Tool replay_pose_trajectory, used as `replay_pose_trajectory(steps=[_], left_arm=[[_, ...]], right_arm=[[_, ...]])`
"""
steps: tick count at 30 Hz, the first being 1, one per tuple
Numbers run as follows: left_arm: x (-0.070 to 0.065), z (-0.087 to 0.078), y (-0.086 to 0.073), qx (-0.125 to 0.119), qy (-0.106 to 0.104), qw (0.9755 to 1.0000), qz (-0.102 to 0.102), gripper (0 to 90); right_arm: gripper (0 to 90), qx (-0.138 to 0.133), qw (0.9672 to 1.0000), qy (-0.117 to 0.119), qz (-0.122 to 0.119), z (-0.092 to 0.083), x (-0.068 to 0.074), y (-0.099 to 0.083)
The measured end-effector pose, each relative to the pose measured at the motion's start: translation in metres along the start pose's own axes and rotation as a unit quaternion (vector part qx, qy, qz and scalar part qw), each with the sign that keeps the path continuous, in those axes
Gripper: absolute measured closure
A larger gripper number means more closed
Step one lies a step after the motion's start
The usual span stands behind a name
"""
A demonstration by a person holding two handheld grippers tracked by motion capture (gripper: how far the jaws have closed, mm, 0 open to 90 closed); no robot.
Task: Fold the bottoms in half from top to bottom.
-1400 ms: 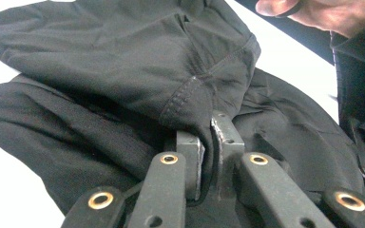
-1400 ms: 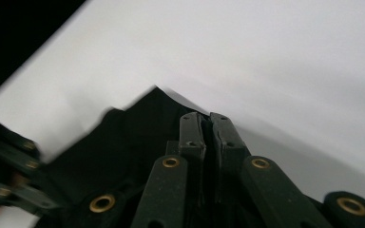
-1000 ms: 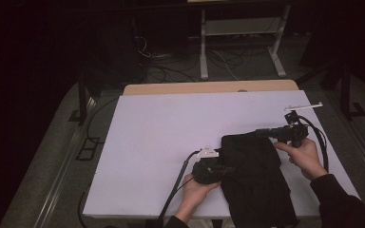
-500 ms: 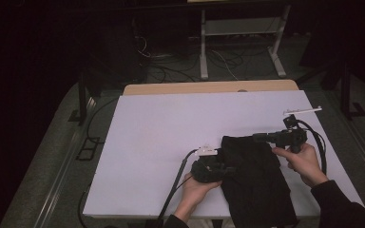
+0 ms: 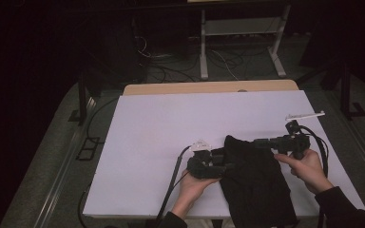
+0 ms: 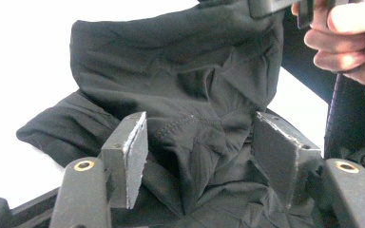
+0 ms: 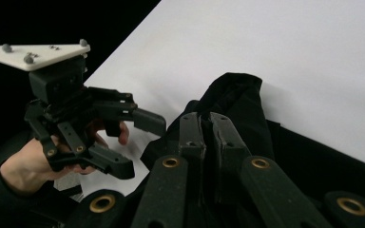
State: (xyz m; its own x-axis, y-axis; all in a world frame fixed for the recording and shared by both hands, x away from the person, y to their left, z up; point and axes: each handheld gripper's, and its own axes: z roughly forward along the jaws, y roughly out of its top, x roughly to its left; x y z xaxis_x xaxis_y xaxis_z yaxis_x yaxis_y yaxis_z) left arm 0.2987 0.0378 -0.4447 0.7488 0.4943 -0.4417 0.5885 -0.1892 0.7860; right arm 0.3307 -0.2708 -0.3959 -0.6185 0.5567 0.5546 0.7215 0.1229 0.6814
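Left tongs (image 6: 197, 156) have just been opening, freeing the black garment (image 5: 256, 183); right tongs (image 7: 208, 135) stay clamped on its edge, pinning the fold on the white worktop (image 5: 171, 123).

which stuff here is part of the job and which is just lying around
In the job:
- black cloth
- left gripper, jaws just opened, cloth between them
- right gripper, shut on the cloth
- white table

Lying about:
- white strip at the table's far right
- cables on the floor
- metal stand behind

My left gripper (image 6: 197, 156) has just been opening; its jaws stand apart. My right gripper (image 7: 208, 130) is clamped shut.
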Motion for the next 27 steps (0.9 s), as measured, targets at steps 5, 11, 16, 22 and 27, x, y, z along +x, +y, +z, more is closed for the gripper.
replay_pose_trajectory(steps=[5, 11, 16, 22, 27], left_arm=[[0.000, 0.001, 0.000, 0.001, 0.009, 0.9999, 0.013, 26.1], [0.002, 0.000, 0.003, -0.011, 0.010, 0.9998, 0.010, 17.5], [0.004, -0.002, 0.005, -0.019, 0.017, 0.9996, 0.010, 14.3], [0.006, -0.002, 0.005, -0.019, 0.026, 0.9995, 0.006, 12.4], [0.006, -0.004, 0.007, -0.033, 0.029, 0.9990, 0.003, 12.3]], right_arm=[[82.9, 0.002, 1.0000, 0.006, 0.001, -0.002, 0.001, -0.007], [82.9, 0.008, 0.9998, 0.018, -0.002, -0.004, 0.005, -0.015], [82.9, 0.014, 0.9997, 0.021, -0.006, -0.005, 0.008, -0.023], [82.8, 0.014, 0.9995, 0.024, -0.012, -0.010, 0.011, -0.030], [82.8, 0.026, 0.9991, 0.031, -0.016, -0.012, 0.012, -0.037]])
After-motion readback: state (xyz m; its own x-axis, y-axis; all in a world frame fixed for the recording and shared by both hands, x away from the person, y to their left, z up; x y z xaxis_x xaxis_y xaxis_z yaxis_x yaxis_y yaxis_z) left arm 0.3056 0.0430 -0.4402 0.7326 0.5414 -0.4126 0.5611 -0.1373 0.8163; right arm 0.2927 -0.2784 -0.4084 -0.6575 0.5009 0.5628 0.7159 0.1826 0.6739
